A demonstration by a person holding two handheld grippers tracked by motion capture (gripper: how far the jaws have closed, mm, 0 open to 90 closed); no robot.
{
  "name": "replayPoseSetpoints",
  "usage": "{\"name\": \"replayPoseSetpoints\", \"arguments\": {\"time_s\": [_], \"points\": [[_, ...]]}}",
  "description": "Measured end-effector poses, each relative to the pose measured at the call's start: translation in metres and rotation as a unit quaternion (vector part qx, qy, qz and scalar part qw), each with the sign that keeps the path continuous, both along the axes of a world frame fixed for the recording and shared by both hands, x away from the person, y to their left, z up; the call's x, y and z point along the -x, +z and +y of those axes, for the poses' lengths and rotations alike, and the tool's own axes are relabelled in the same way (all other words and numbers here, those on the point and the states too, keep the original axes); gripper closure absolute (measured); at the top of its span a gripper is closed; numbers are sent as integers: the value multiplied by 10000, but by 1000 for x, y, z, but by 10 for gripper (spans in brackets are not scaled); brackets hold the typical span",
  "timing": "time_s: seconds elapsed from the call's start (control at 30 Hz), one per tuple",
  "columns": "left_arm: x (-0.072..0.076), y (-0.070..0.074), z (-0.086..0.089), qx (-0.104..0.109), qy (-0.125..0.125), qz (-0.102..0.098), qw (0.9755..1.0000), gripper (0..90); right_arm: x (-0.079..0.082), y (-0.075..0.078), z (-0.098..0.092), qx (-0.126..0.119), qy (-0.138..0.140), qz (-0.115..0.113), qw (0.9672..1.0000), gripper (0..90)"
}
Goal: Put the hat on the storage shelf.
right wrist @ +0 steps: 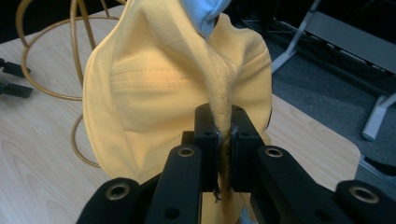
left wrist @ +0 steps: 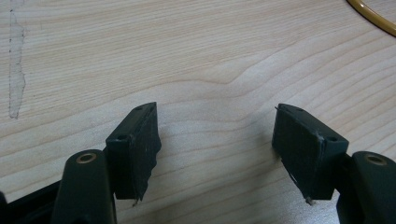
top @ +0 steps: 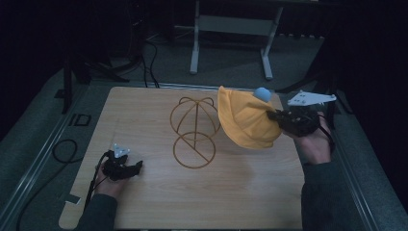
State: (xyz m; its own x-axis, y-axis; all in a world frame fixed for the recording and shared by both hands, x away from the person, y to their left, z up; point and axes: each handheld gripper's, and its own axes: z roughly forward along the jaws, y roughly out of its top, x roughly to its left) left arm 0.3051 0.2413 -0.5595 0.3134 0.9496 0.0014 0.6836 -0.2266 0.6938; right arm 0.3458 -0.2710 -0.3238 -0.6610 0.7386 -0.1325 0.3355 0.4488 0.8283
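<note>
A wooden table seen from above, in a dim room. Near its middle stands a gold wire hat stand: an open dome-shaped cage on a round ring base, with nothing on it or inside it.

Just to the right of the stand, a yellow hat hangs in the air above the table. The right gripper has its jaws pressed together on a fold of the hat's fabric; in the right gripper view the cloth runs up from between the two black jaws as a raised ridge. A pale blue part shows at the hat's top. The hat's long axis runs from upper left to lower right in the high view, its rounded bulk hanging down toward the table. Its left edge is very close to the stand's dome; whether they touch cannot be told.

Well to the left of the stand and nearer the person, the left gripper rests low over bare wood, jaws spread apart with nothing between them.

Bare table lies around the stand on its left and near sides. The hat hangs near the table's right edge, beyond which is grey floor.
</note>
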Motion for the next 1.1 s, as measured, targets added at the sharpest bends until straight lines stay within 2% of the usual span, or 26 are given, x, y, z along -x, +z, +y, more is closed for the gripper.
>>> {"name": "replayPoseSetpoints", "arguments": {"time_s": [1.1], "points": [[0, 0, 0, -10, -17, -1, 10000, 321, 5, 9, 11, -182, 313, -124, 9993, 849]]}}
